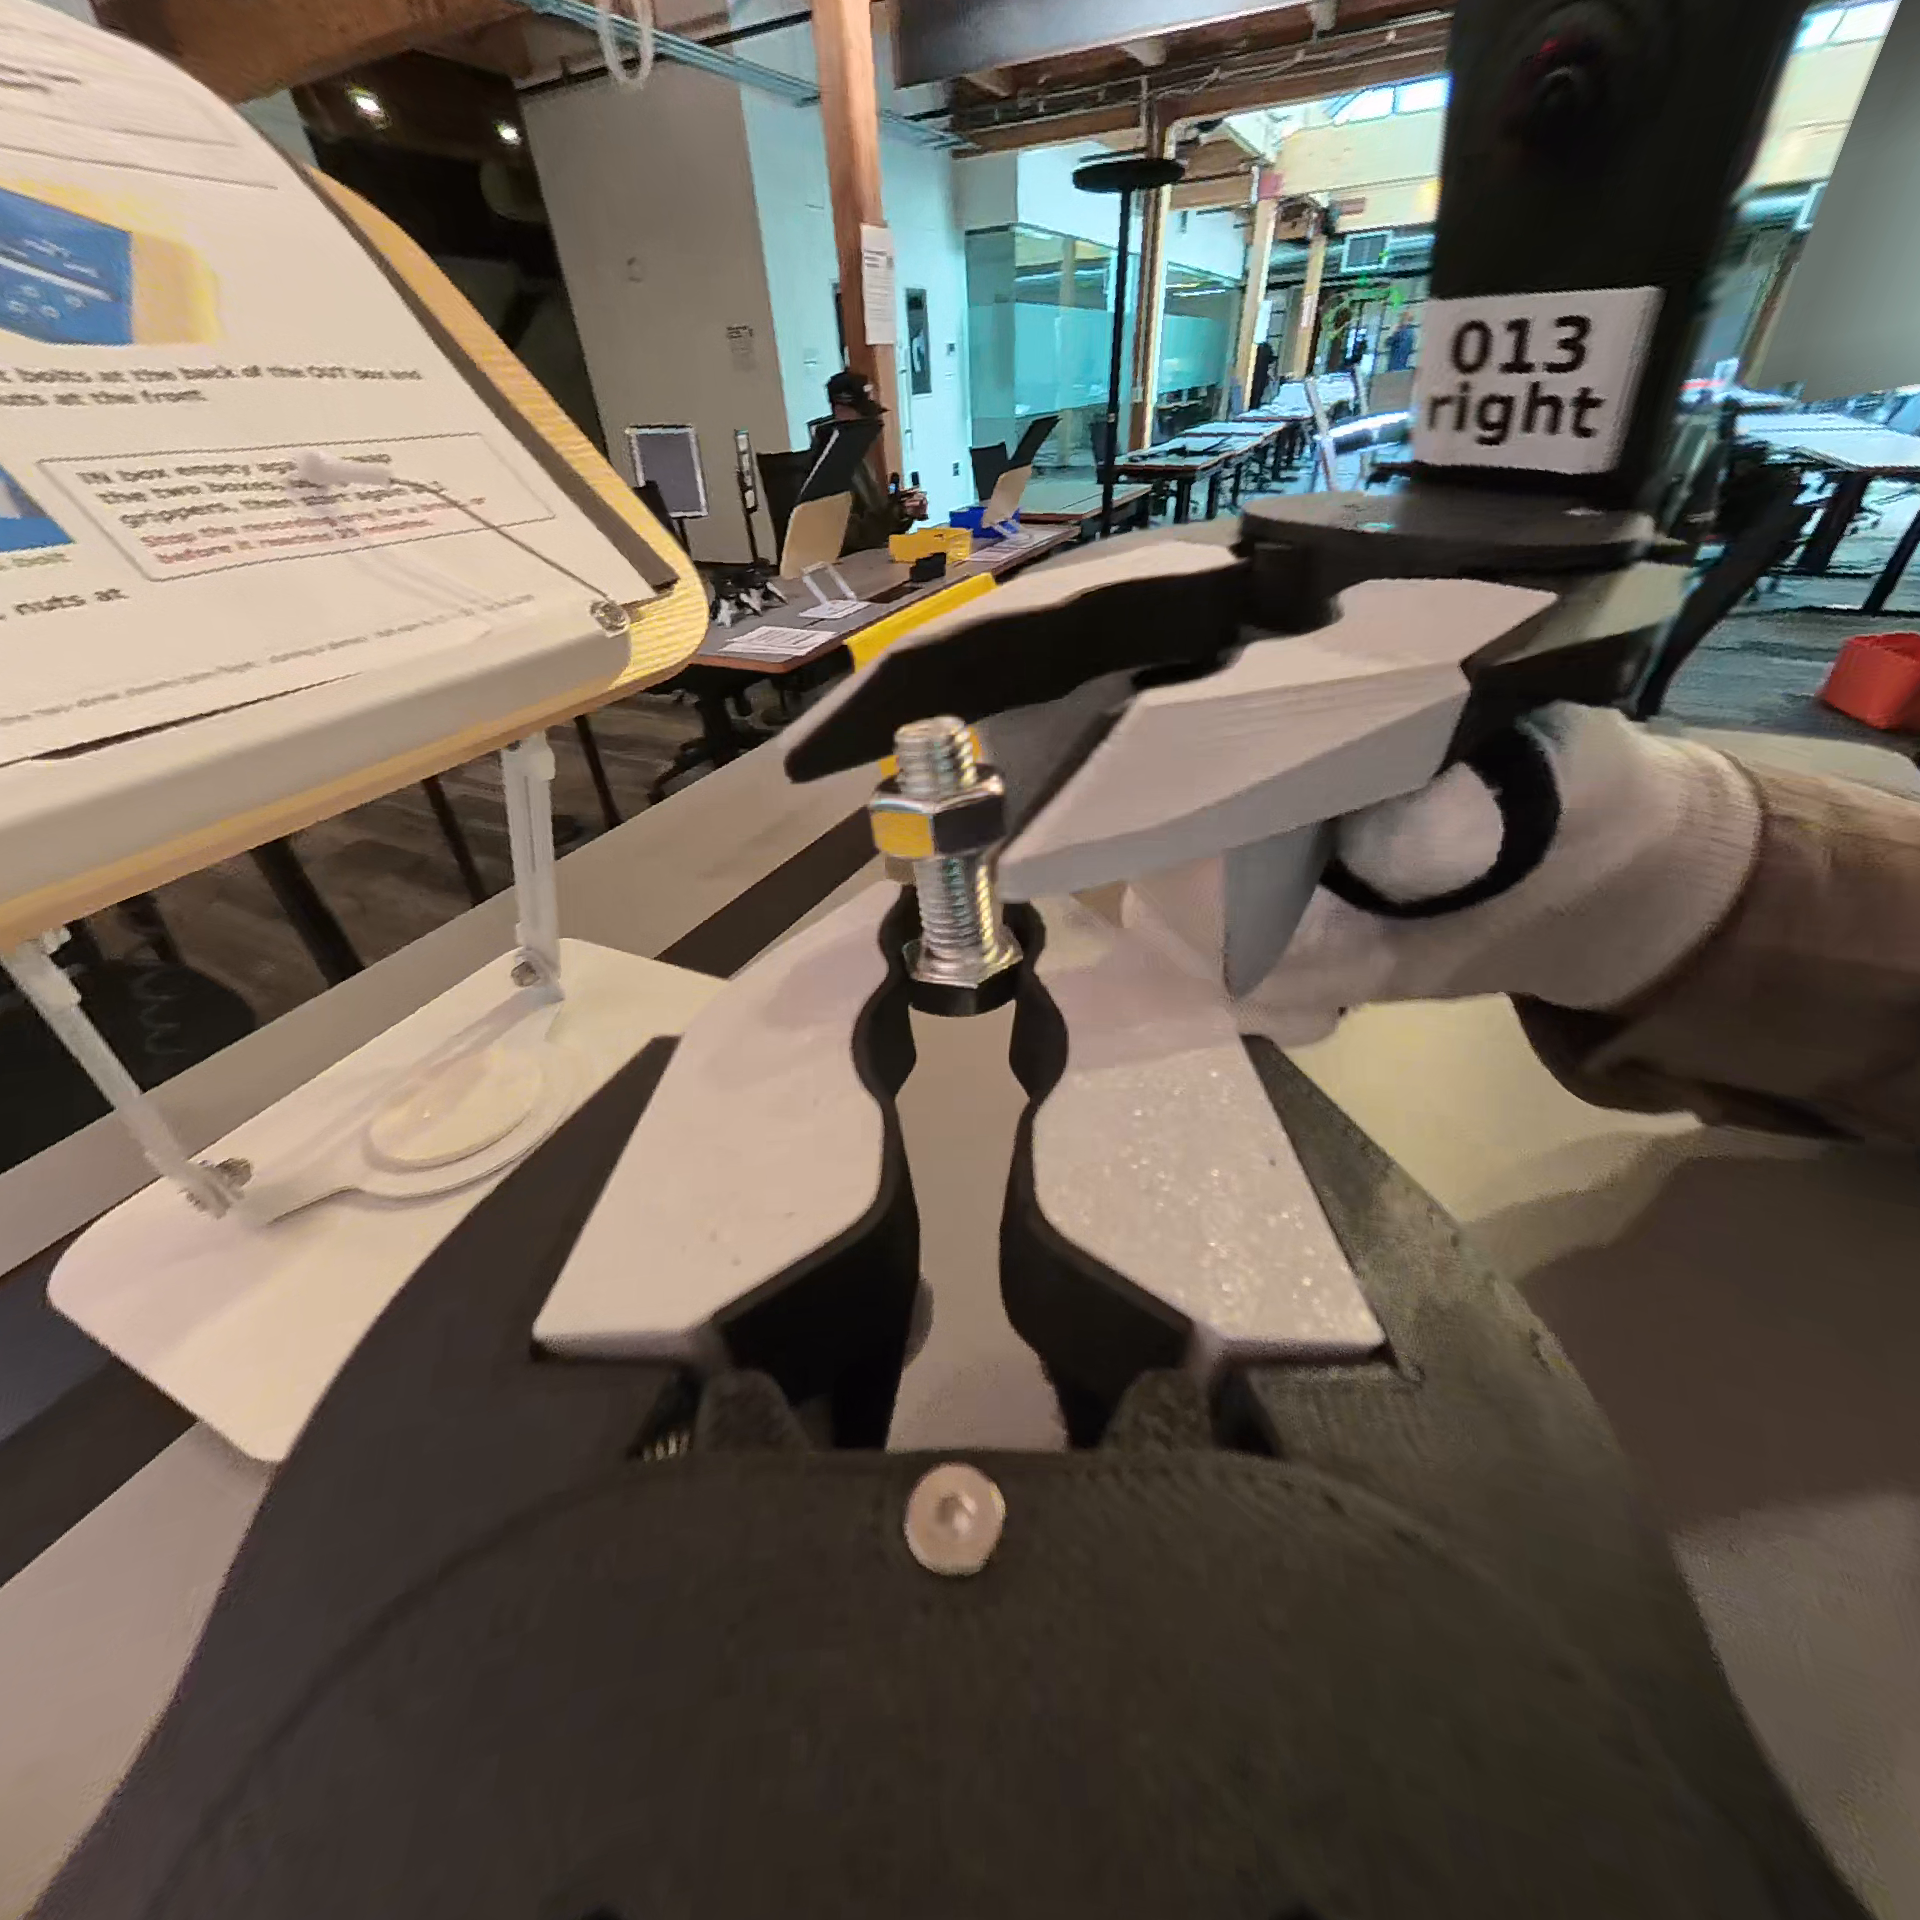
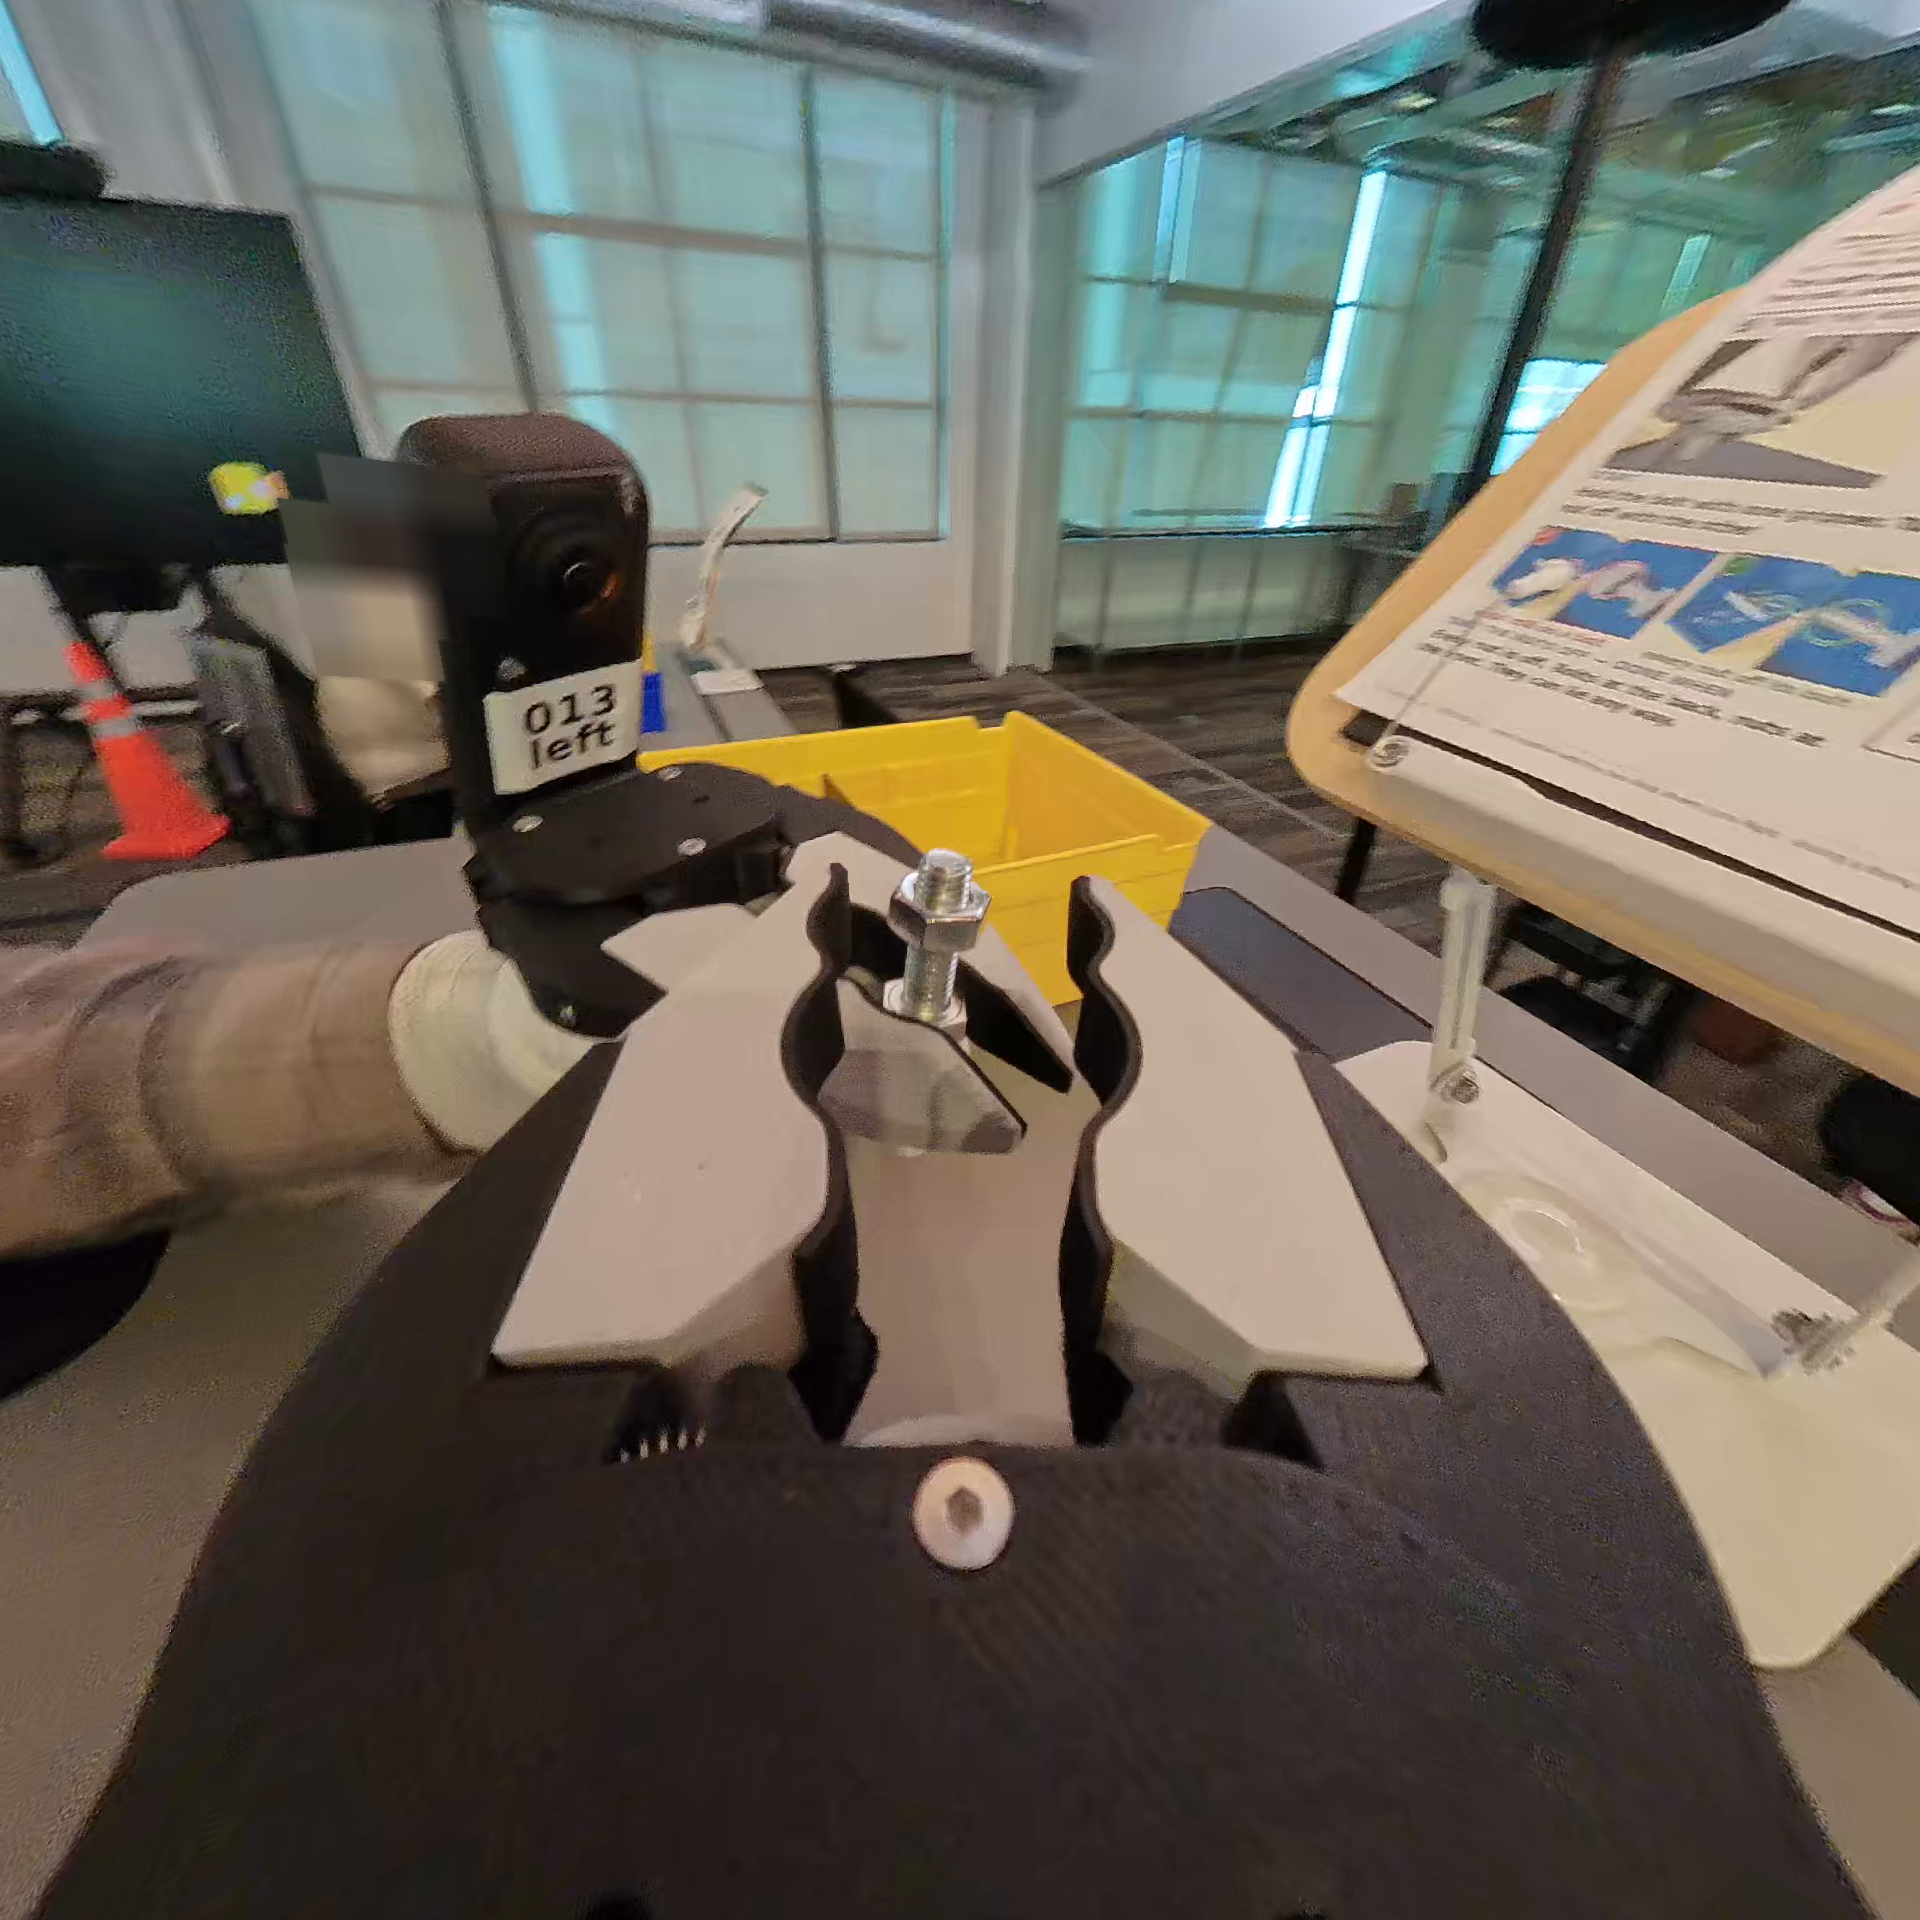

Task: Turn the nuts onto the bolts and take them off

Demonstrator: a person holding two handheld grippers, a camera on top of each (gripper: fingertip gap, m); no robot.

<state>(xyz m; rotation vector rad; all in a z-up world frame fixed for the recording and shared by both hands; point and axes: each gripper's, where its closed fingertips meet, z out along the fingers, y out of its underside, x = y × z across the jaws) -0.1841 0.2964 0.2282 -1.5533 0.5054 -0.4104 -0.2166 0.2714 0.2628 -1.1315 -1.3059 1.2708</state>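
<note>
While the left gripper clamps the hexagonal head of an upright, shiny threaded steel bolt, a silver hex nut sits partway down its thread, between the spread, non-touching fingers of the right gripper.

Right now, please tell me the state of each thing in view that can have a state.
bolt: upright, head clamped in the left gripper.
nut: threaded partway down the bolt, thread showing above and below.
left gripper: shut on the bolt head.
right gripper: open, fingers either side of the nut.
yellow bin: open-topped; contents hidden.
</note>
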